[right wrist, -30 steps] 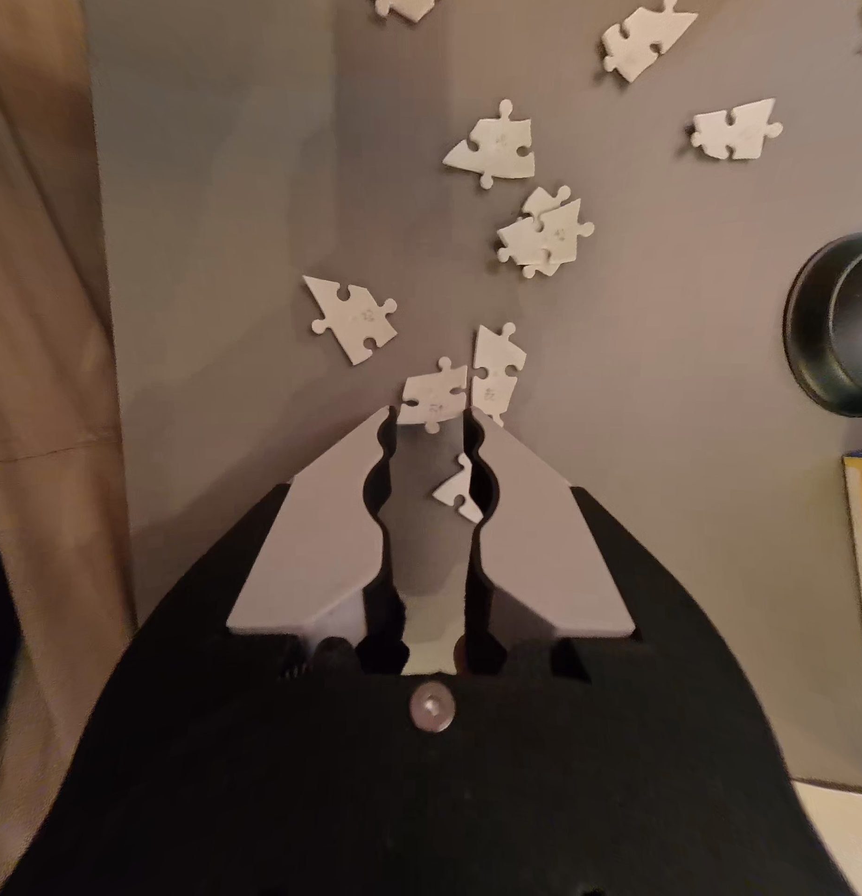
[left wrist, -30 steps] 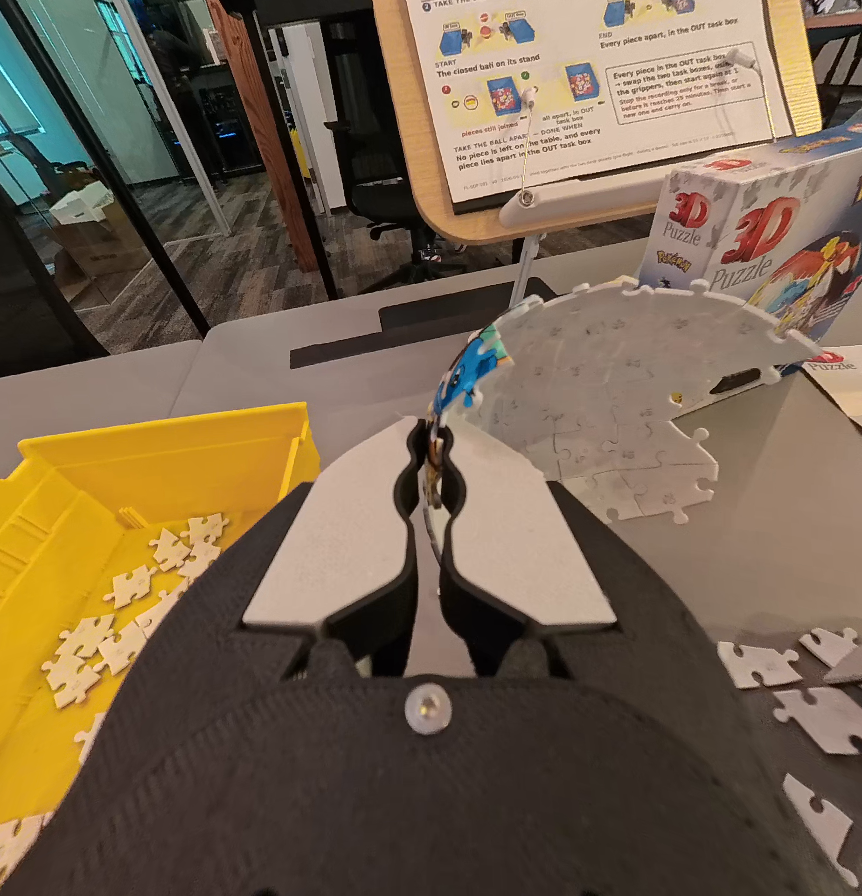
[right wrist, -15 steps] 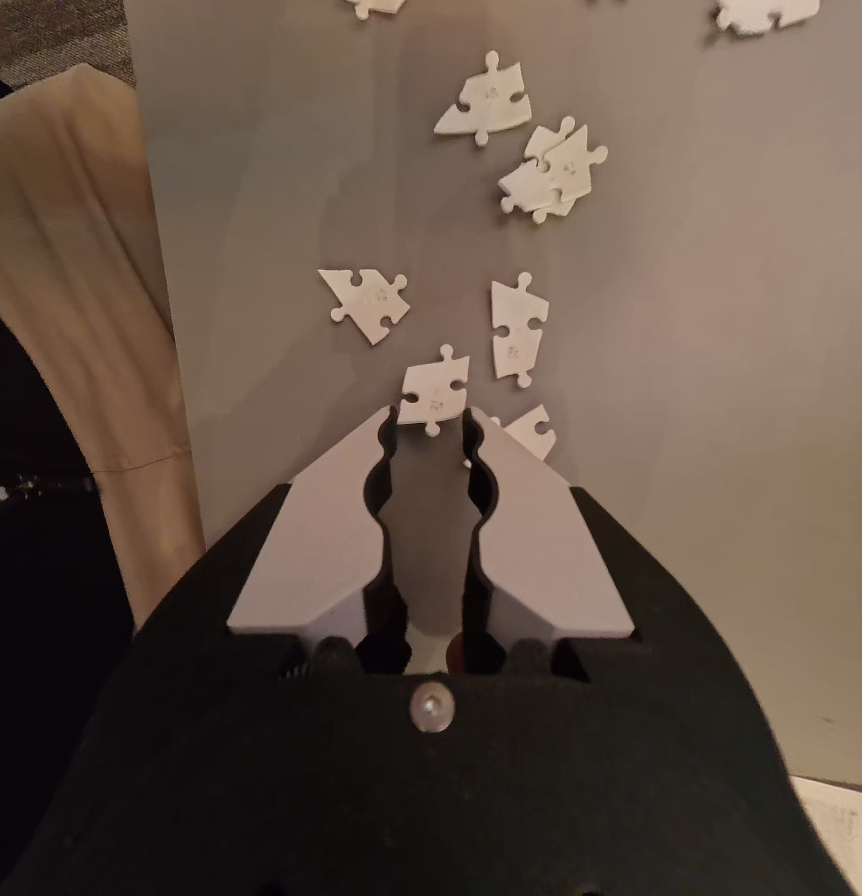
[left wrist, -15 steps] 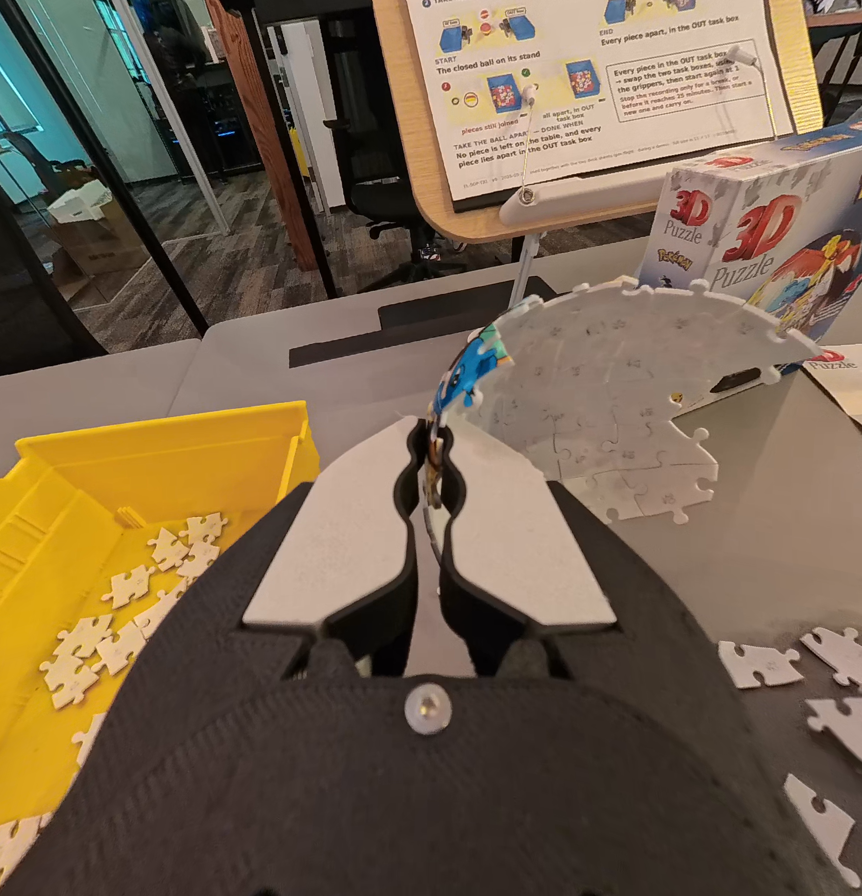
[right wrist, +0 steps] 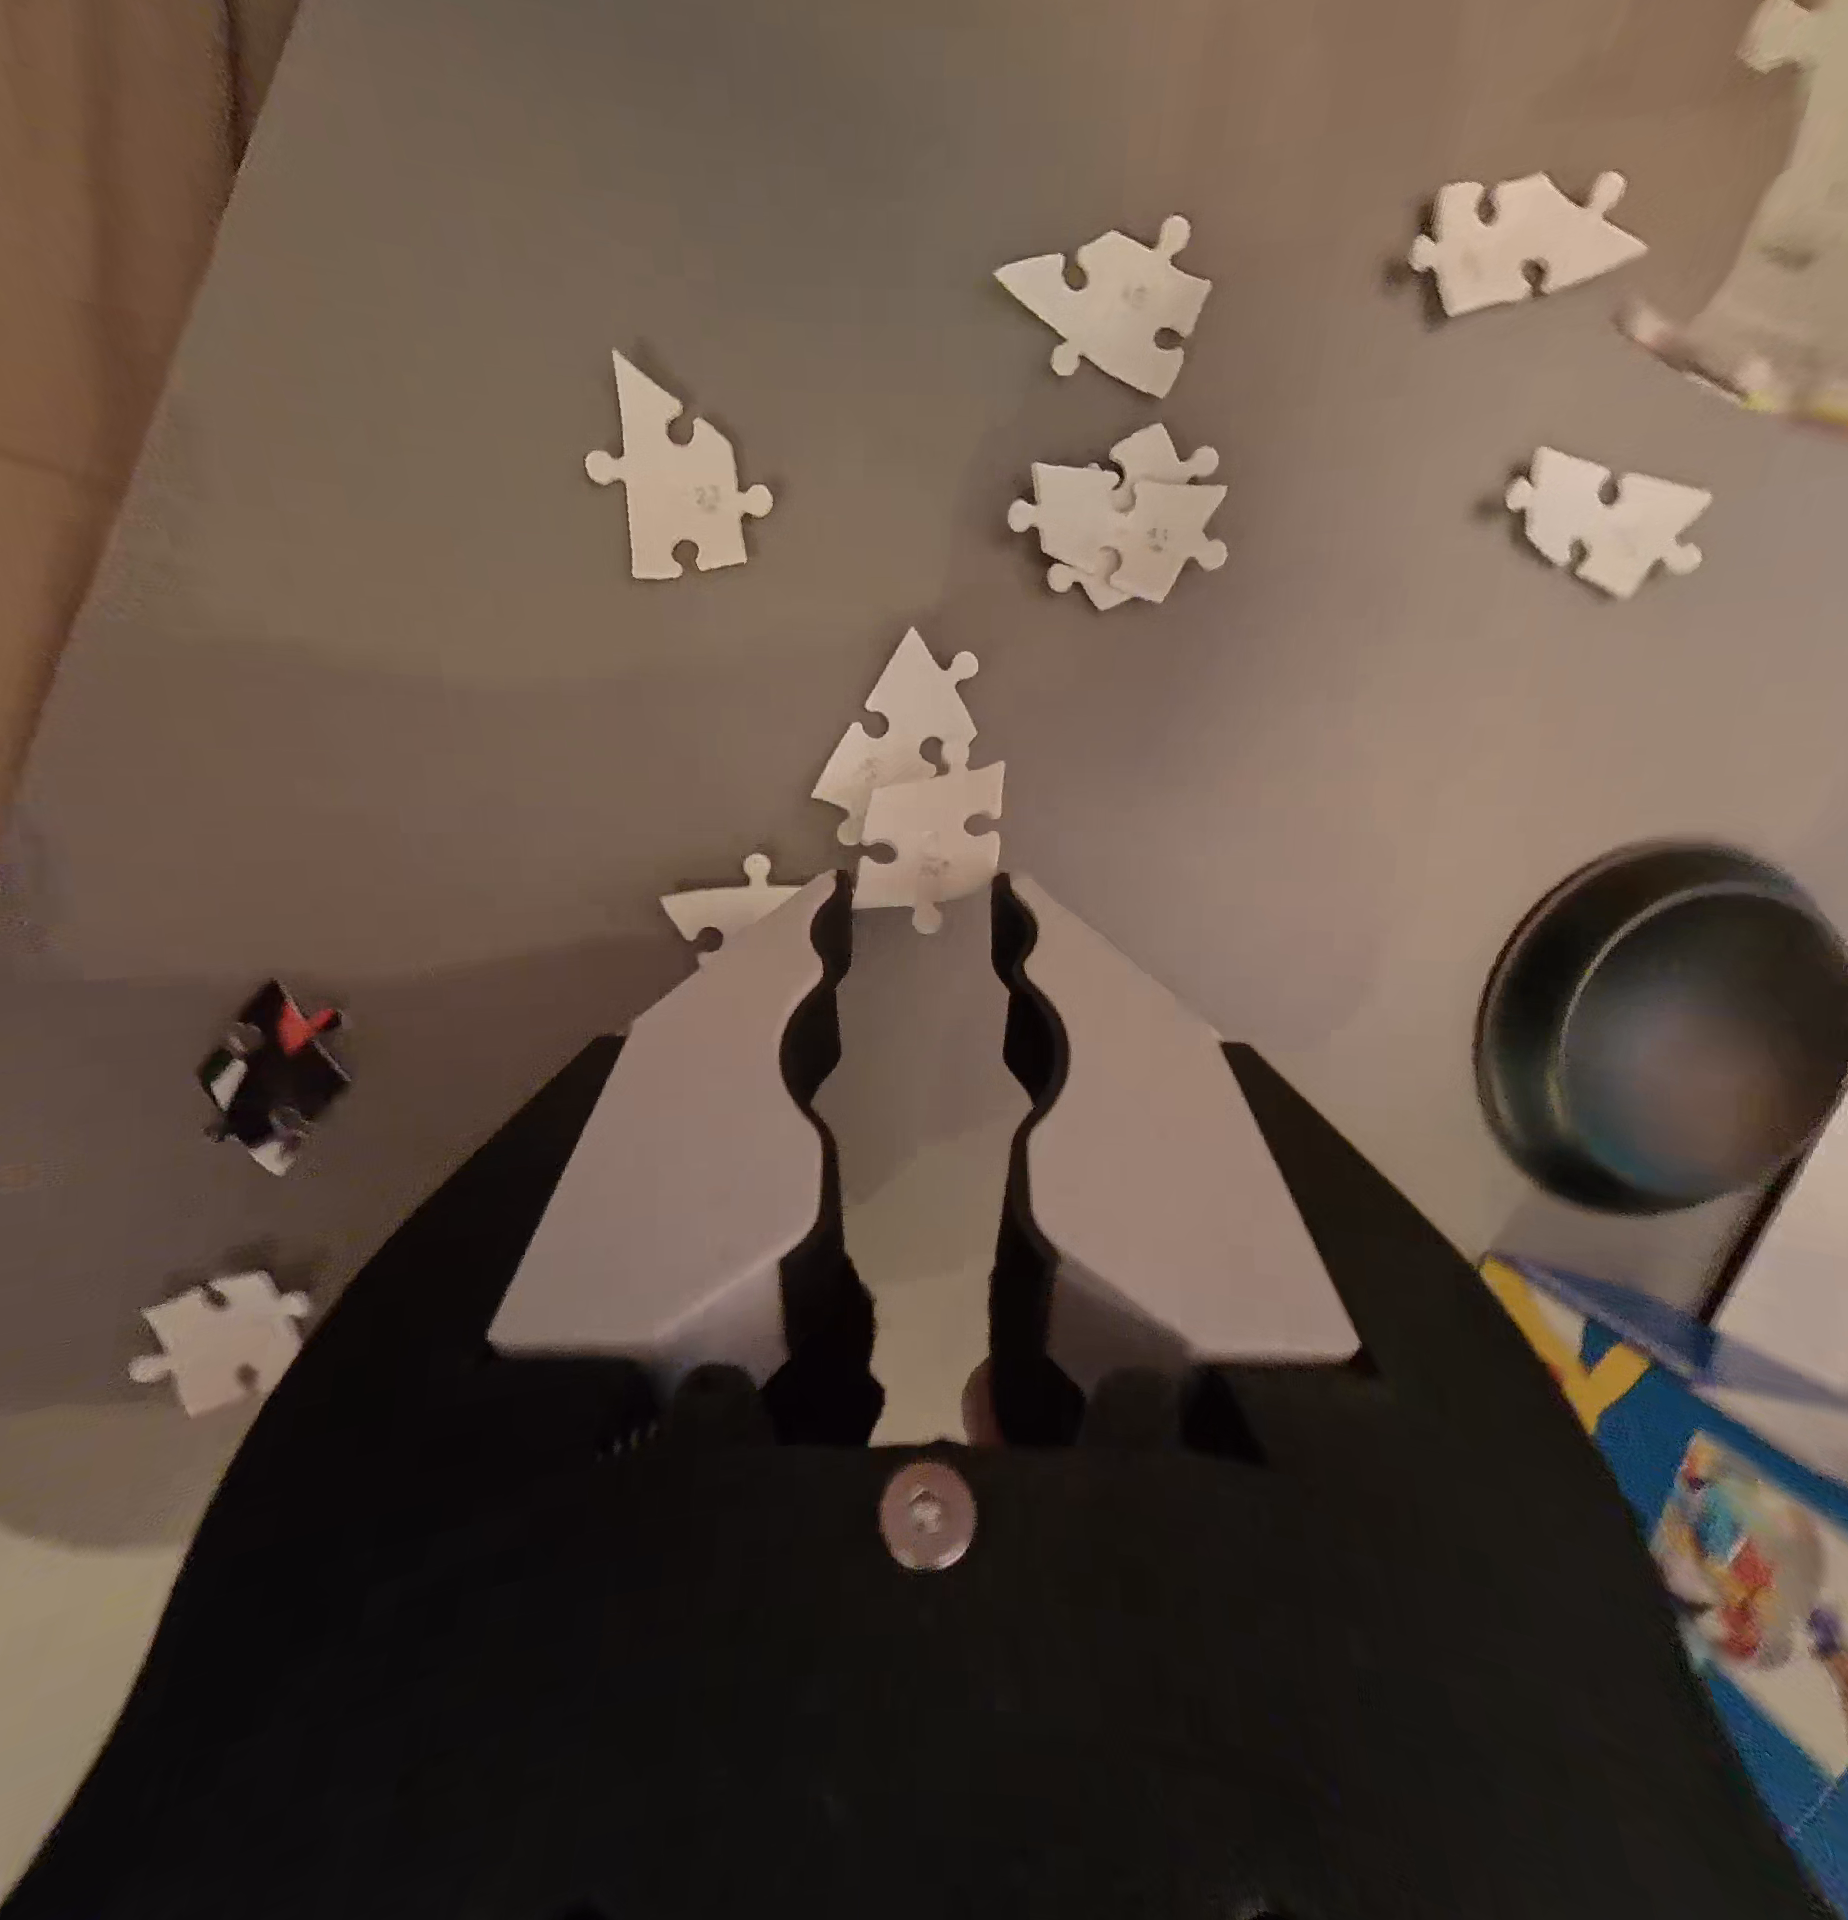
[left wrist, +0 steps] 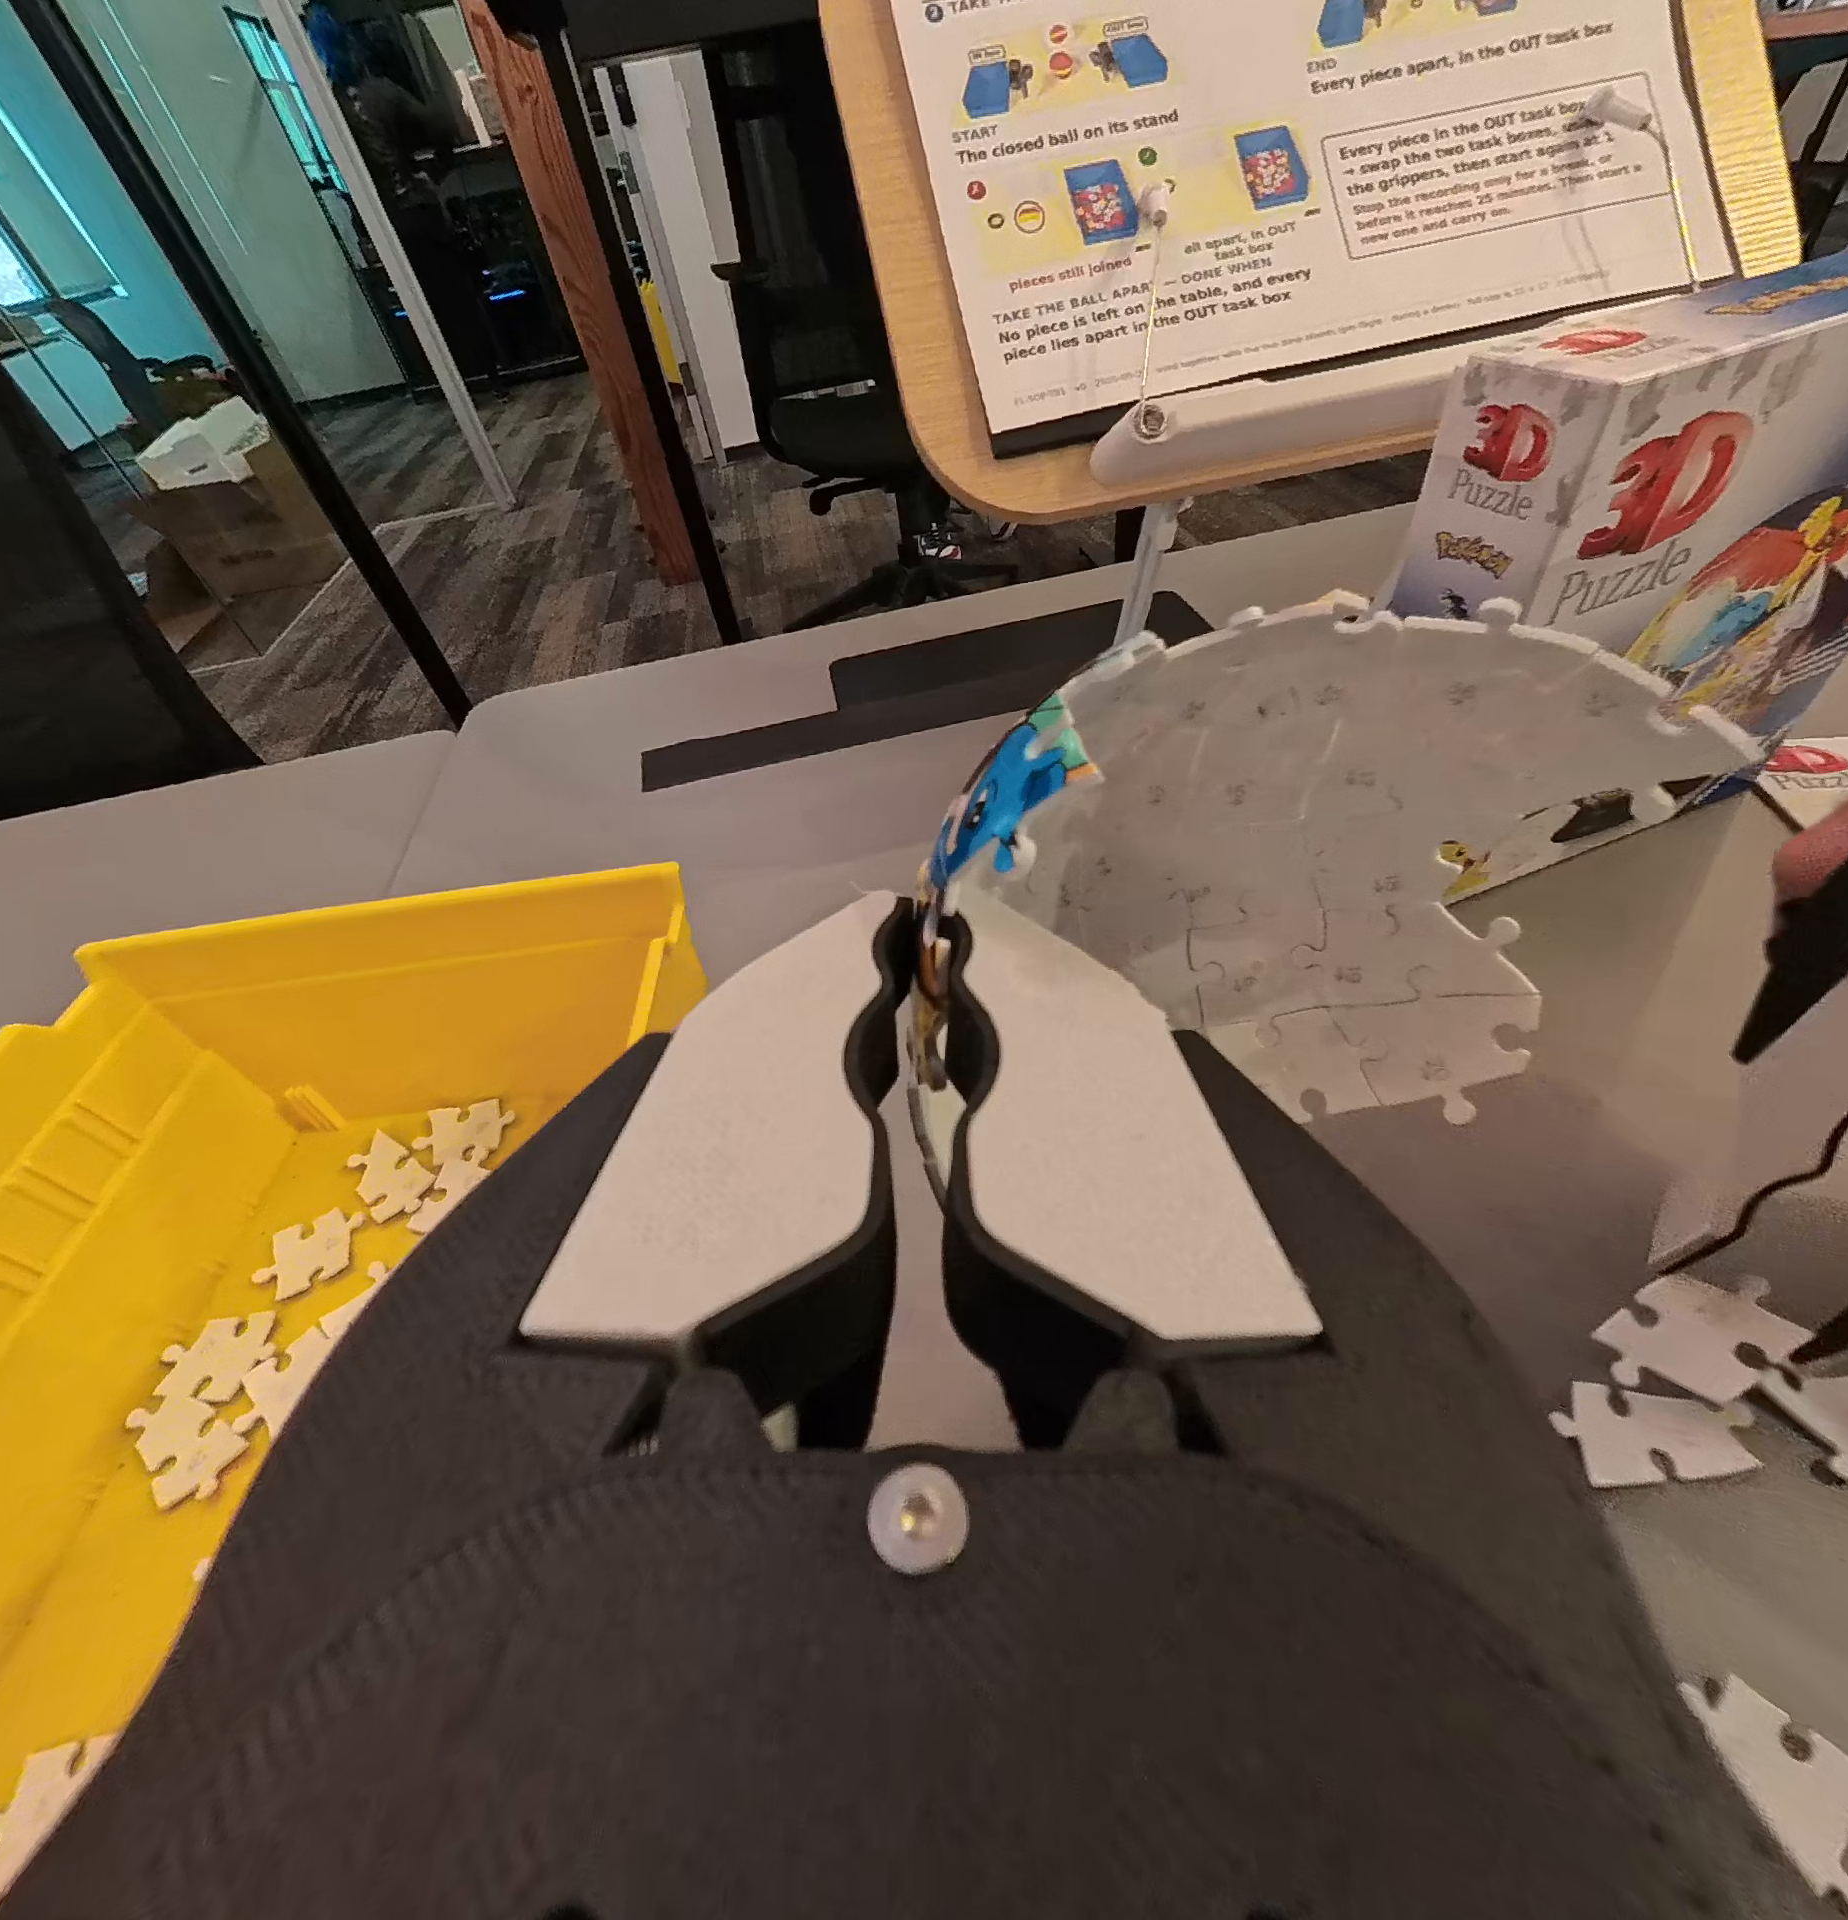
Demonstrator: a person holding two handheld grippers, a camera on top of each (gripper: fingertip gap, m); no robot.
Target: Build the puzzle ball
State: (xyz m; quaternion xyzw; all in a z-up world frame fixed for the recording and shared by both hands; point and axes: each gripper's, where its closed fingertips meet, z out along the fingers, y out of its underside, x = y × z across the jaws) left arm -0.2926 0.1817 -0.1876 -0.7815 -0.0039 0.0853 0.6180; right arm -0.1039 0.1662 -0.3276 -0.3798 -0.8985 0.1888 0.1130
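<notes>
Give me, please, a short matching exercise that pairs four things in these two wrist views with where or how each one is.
1. left gripper
2. right gripper
3. yellow bin
4. black ring stand

a. holds loose white pieces
b. open over a face-down piece
c. clamped on the half-built ball shell's edge
d. empty, on the grey table

Pairs: 1-c, 2-b, 3-a, 4-d

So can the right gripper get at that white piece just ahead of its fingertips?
Probably yes: the right gripper is open and empty, the white piece lies just beyond it, though overlapping another piece.
</notes>
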